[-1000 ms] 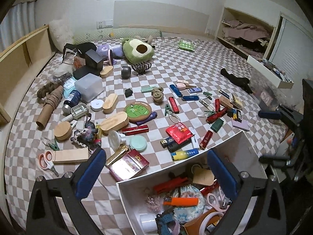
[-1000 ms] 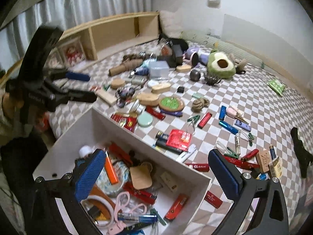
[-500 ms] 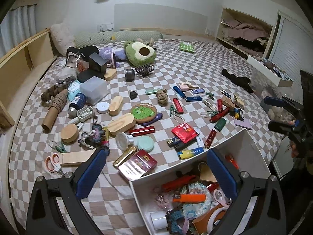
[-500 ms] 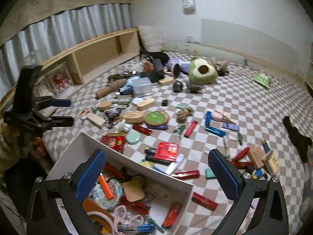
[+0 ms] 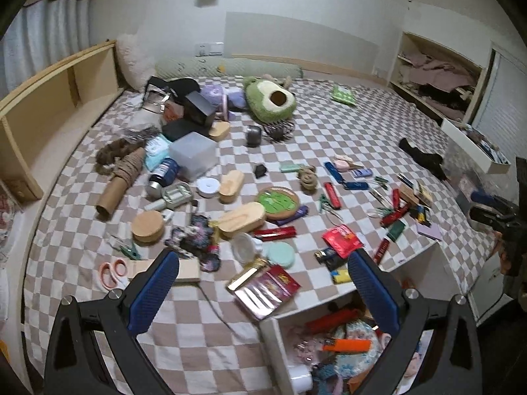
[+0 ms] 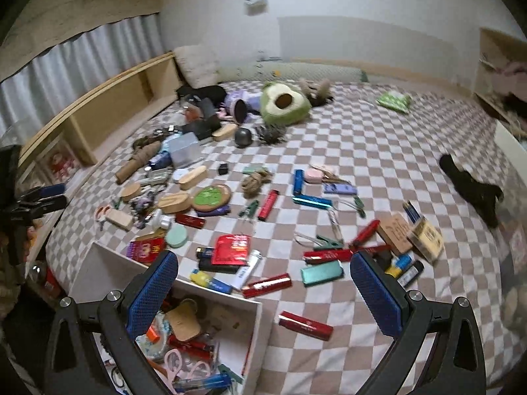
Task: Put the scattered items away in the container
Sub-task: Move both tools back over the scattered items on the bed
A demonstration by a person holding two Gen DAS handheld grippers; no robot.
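Note:
A white box [image 5: 413, 256] [image 6: 217, 291] sits at the near edge of a checkered bed, partly filled with small items. Scattered across the bed lie lighters, clips, wooden cases, a red packet [image 5: 342, 240] [image 6: 231, 249], a teal case [image 6: 321, 273] and a red box [image 5: 266, 288]. My left gripper [image 5: 263, 291] hangs open above the bed, left of the box, holding nothing. My right gripper [image 6: 263, 293] is open above the box's far right corner, also empty. Each gripper shows at the edge of the other's view, the left gripper [image 6: 42, 197] and the right gripper [image 5: 487, 204].
An avocado plush [image 5: 268, 98] [image 6: 285, 103], a black box [image 5: 199, 108] and a translucent tub [image 5: 192, 154] lie farther back. A wooden shelf [image 5: 42, 105] lines the left side. A black sock [image 6: 471, 184] lies at right. Shelves with clothes [image 5: 438, 75] stand beyond.
Both grippers have swung away from the box: the left view shifted left and back over the bed, the right view shifted right toward the scattered lighters. Both stayed open and empty.

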